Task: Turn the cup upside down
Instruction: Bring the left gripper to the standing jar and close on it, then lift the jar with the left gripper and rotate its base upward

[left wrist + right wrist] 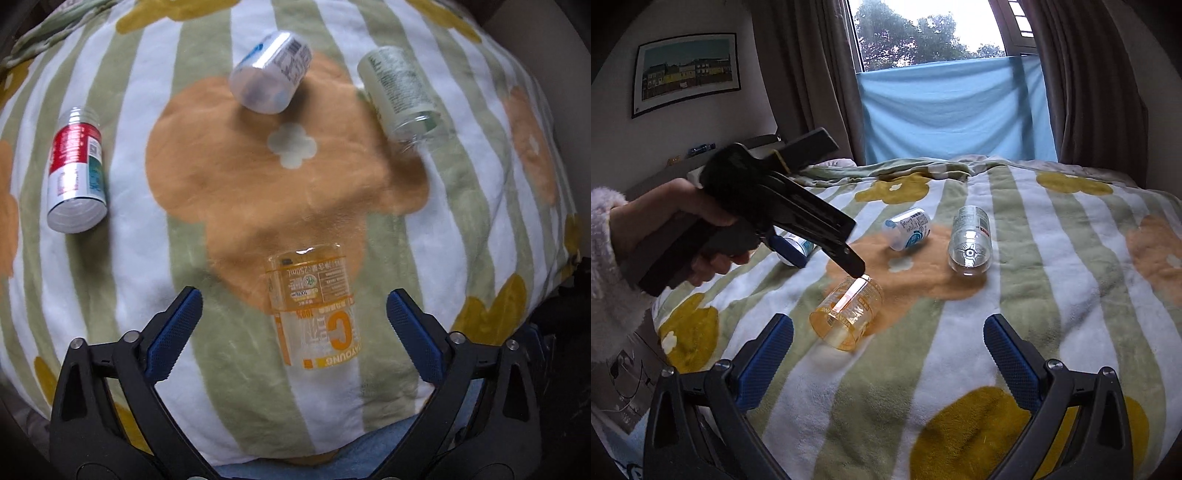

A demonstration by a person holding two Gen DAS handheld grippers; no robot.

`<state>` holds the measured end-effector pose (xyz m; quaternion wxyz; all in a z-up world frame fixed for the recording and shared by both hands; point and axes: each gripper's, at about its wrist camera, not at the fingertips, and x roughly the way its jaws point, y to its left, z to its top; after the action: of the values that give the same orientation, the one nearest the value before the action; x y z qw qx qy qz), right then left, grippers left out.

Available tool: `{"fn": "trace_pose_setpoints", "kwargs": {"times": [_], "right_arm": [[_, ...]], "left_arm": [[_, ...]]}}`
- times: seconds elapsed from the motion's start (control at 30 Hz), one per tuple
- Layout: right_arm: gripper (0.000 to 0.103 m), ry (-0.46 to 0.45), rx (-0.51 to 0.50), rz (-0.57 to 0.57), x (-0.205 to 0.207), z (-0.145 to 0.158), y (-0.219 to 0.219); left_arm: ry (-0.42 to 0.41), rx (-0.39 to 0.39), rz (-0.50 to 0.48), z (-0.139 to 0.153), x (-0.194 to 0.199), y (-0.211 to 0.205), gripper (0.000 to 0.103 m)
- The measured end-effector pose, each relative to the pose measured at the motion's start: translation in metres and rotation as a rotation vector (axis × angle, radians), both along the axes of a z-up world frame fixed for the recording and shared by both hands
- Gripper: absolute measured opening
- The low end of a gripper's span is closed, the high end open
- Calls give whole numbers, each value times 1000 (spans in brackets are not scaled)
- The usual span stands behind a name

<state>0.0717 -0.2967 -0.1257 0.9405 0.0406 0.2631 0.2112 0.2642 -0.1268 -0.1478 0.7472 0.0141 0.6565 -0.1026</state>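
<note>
A clear cup with orange print (314, 310) lies on its side on the striped blanket, between the tips of my open left gripper (294, 306), which hovers just above it. In the right wrist view the same orange cup (846, 314) lies under the left gripper (831, 254), held by a hand in a fluffy sleeve. My right gripper (888, 332) is open and empty, low over the blanket, to the right of the cup and apart from it.
Three more cups lie on their sides: a red and white one (75, 173) at the left, a white and blue one (271, 72) at the back, a pale green one (400, 92) at the right. The blanket (221, 166) covers a bed; curtains and a window (942, 33) stand behind.
</note>
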Motion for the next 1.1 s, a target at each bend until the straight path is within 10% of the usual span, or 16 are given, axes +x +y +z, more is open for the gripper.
{"fn": "trace_pose_setpoints", "kwargs": {"times": [0.27,0.43,0.63,0.73,0.9,1.1], "right_arm": [[103,-26,20,-34,-16,2,-36],[103,-29,52,-43,-18,3,-48],[103,-39,62,-34,-19,6,-49],[103,-51,63,-27,-19,9,-47],[103,-19,81,4,-14,16,-40],[103,-34,87,24,-18,32,-36]], "left_arm": [[170,-1,67,-46,22,-9,79],[199,-24,92,-55,23,-5,58],[138,-96,122,-41,14,6,58],[-40,-118,71,-9,-6,6,58],[-564,-76,-56,39,-66,-6,58],[-816,-104,37,26,-84,-7,58]]}}
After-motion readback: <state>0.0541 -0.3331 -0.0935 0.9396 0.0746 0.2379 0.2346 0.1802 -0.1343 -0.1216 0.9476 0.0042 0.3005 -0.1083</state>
